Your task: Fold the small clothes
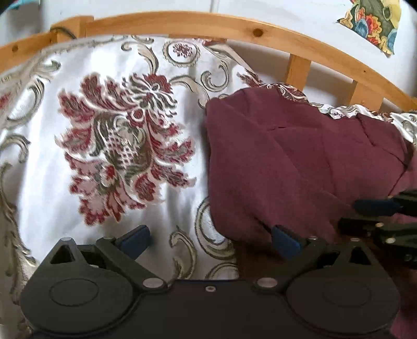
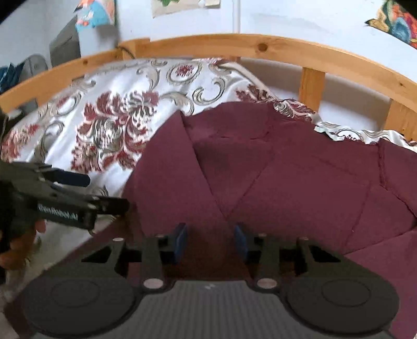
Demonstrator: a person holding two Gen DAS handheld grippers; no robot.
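A maroon garment [image 1: 299, 161] [image 2: 273, 177] lies creased and partly folded on a white bedspread with a red floral pattern [image 1: 125, 135]. In the left wrist view my left gripper [image 1: 211, 240] is wide open over the garment's left edge: its right fingertip is over the cloth and its left one over the bedspread. My right gripper [image 2: 210, 242] hovers low over the garment's near part. Its jaws are narrowed with a gap, and I see no fold pinched between the pads. It also shows at the right edge of the left wrist view [image 1: 362, 215].
A curved wooden bed rail [image 1: 208, 23] [image 2: 260, 47] with upright slats runs along the far side. Behind it is a white wall with colourful pictures [image 1: 375, 23]. A hand [image 2: 23, 234] holds the left gripper [image 2: 104, 191] at the left.
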